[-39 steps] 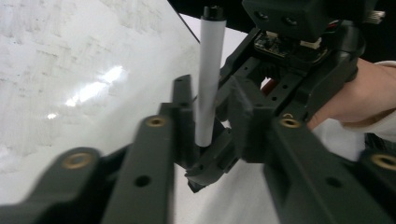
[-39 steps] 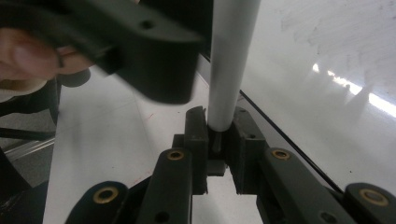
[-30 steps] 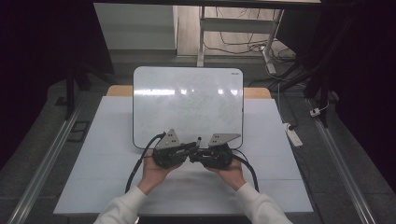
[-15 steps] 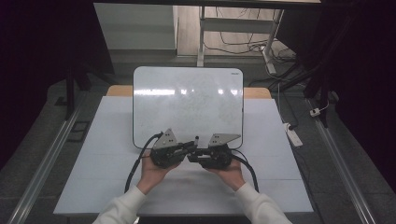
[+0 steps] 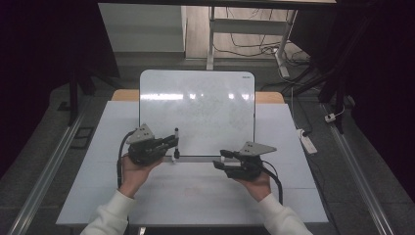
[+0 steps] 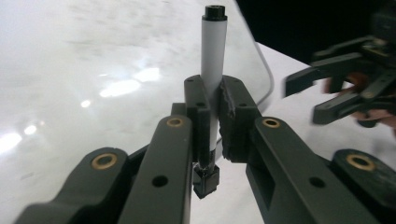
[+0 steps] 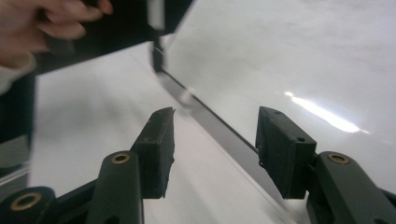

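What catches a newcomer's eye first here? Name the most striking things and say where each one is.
First comes the whiteboard, glossy and streaked with glare, lying mid-table on the white table. Next is the marker, white-barrelled with dark ends, pinched upright in the left gripper at the board's near left edge. The right gripper sits by the board's near right edge; its jaws have just been opening and nothing is between them.

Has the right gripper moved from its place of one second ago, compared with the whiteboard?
Yes. The right gripper has gone rightward along the whiteboard bottom edge, away from the left gripper holding the marker; its jaws have just been opening, empty.
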A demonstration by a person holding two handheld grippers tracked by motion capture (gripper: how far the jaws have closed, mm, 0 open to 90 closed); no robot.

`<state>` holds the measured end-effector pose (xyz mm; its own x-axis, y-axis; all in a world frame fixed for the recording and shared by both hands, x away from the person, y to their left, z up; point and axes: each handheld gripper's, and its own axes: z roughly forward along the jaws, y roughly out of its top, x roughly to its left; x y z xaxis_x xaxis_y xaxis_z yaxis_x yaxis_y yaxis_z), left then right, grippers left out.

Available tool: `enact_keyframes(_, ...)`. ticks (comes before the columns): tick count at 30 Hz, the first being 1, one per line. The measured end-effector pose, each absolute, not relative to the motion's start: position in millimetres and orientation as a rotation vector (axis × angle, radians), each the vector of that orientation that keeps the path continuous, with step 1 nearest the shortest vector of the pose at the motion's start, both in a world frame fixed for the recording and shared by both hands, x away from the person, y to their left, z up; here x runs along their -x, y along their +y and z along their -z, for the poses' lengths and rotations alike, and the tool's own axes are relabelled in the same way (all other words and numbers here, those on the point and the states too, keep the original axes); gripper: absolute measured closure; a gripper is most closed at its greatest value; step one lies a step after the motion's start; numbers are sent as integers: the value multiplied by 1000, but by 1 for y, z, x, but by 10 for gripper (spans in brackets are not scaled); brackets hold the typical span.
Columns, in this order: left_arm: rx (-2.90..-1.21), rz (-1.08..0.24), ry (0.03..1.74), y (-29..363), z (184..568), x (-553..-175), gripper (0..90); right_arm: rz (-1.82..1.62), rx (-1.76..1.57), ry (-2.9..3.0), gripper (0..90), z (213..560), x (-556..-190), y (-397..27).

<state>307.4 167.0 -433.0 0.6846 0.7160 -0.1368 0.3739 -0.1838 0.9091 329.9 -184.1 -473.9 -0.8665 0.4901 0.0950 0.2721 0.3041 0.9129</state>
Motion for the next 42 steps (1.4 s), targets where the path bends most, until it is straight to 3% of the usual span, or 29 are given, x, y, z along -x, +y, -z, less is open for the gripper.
enact_keyframes(11, -1773, -418, 921, 190, 423, -316, 822, -1445, -792, 2232, 479, 483, -324, -250)
enact_keyframes(20, -1791, -461, 991, 209, 397, -344, 822, -1370, -826, 2183, 477, 485, -316, -282)
enact_keyframes(42, -1896, -561, 1183, 230, 359, -420, 821, -1326, -852, 2166, 477, 488, -320, -289)
